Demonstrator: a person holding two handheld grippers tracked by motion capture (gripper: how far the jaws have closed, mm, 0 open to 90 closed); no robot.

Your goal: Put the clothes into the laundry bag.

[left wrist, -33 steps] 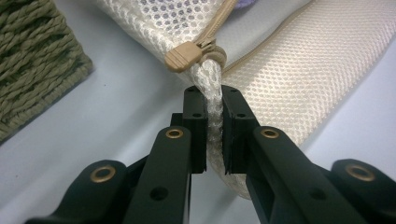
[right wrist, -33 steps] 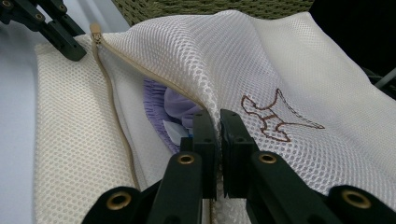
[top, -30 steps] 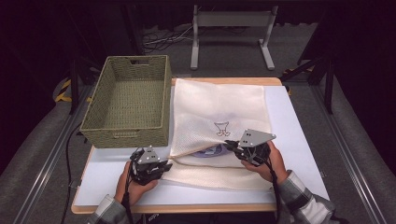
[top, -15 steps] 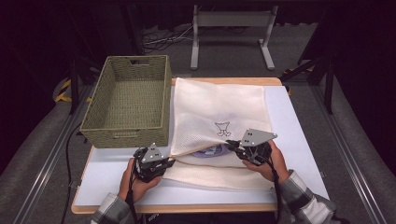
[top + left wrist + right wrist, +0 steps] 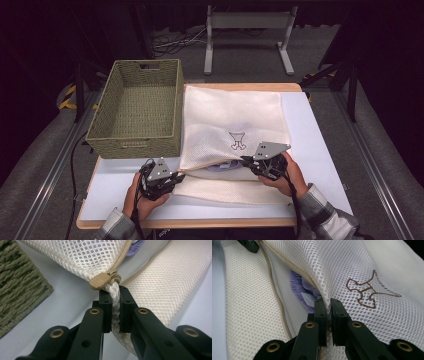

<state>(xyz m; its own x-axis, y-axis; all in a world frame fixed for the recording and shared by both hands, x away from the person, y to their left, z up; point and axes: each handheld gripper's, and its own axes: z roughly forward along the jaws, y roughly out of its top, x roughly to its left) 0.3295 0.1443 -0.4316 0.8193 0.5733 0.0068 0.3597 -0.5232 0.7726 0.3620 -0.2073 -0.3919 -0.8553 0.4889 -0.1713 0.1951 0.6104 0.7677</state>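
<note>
A cream mesh laundry bag [image 5: 235, 115] with a brown embroidered figure [image 5: 238, 140] lies flat on the white table. Its near edge is an unzipped opening, and a purple cloth [image 5: 223, 167] shows inside it. My left gripper [image 5: 176, 176] is shut on the bag's left corner, just behind the tan zipper pull [image 5: 100, 281], with mesh pinched between the pads [image 5: 115, 293]. My right gripper [image 5: 246, 161] is shut on the upper layer of mesh at the opening [image 5: 327, 302] and holds it a little above the lower layer. The purple cloth [image 5: 298, 286] lies just left of its jaws.
A green woven basket [image 5: 135, 107] stands empty on the table's left, touching the bag's left side; its corner [image 5: 17, 287] is close to my left gripper. Bare white table [image 5: 320, 140] lies right of the bag. A grey metal stand [image 5: 247, 22] is beyond the far edge.
</note>
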